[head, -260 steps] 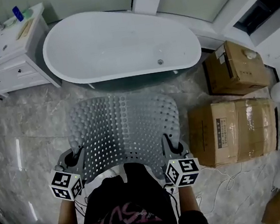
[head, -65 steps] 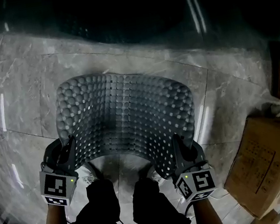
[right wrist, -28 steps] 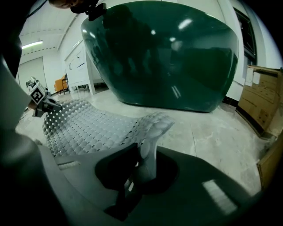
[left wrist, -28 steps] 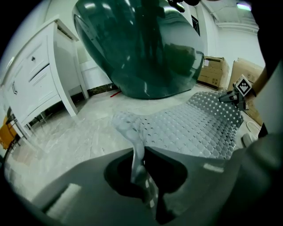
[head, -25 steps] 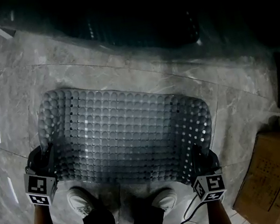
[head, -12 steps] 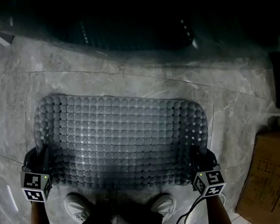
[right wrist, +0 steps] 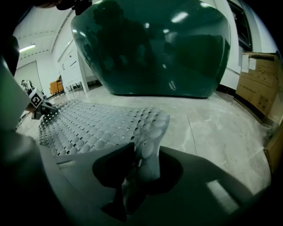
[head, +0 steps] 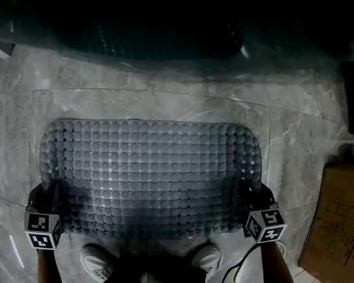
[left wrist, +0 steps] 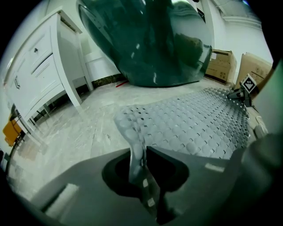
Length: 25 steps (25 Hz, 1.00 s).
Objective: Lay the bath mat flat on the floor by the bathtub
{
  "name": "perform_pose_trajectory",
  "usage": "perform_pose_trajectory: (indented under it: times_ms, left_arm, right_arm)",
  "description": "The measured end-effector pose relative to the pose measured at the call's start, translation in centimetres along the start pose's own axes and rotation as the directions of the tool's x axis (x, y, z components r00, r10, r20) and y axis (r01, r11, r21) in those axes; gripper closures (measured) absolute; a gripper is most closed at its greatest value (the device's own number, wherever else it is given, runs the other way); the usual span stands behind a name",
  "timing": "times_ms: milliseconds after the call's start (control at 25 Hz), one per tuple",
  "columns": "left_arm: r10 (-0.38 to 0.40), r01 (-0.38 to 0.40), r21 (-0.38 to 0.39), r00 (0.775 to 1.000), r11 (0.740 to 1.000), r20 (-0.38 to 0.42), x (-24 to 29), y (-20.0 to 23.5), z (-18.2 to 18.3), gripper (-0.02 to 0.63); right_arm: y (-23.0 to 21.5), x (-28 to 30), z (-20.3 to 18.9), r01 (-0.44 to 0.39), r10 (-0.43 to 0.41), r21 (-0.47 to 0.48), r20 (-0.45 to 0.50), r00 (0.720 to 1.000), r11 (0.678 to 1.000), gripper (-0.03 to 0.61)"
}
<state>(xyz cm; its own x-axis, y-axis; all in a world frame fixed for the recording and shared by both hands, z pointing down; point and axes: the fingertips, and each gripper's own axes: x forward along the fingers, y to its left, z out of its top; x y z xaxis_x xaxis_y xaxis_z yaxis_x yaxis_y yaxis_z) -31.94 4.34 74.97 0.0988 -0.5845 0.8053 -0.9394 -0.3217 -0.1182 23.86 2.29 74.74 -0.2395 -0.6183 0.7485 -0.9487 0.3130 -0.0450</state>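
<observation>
The bath mat [head: 152, 174] is seen spread almost flat on the marble floor [head: 293, 128] just in front of the bathtub [head: 160, 22], which in the head view is reduced to a dark mass cut off by the top edge. The mat's corner farther from the tub on the left is pinched upright in the closed left tongs [left wrist: 141, 163]. The matching right corner stands between the right tongs [right wrist: 139, 163], whose jaws have just been opening and appear eased off it, though firm contact is hard to make out in the shadow there.
</observation>
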Motion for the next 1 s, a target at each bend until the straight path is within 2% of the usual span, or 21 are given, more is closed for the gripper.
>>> perform_pose_trajectory:
  times_ms: [240,480,720,1000]
  left_arm:
    - [0.002,-0.002,0.014,1.0,1.0,-0.016,0.3,0.2,-0.6,0.551]
    - [-0.002,0.001,-0.021,1.0,1.0,-0.022,0.3,0.4,-1.0,0.506]
    - [0.031,-0.03,0.003,0.999,1.0,-0.018,0.1,1.4,-0.8,0.451]
    - [0.048,-0.048,0.007,0.998,0.999,-0.026,-0.1,2.1,-1.2,0.4]
  right_arm:
    - [-0.4,0.3,-0.4,0.014,-0.014,0.039,0.007,1.0,0.999,0.454]
    - [-1.3,0.0,-0.6,0.043,-0.045,0.093,0.017,0.999,0.995,0.402]
    - [-1.8,-0.5,-0.6,0.05,-0.052,0.069,0.018,0.999,0.996,0.359]
    - [-2.2,-0.9,-0.9,0.065,-0.066,0.075,0.017,0.998,0.995,0.342]
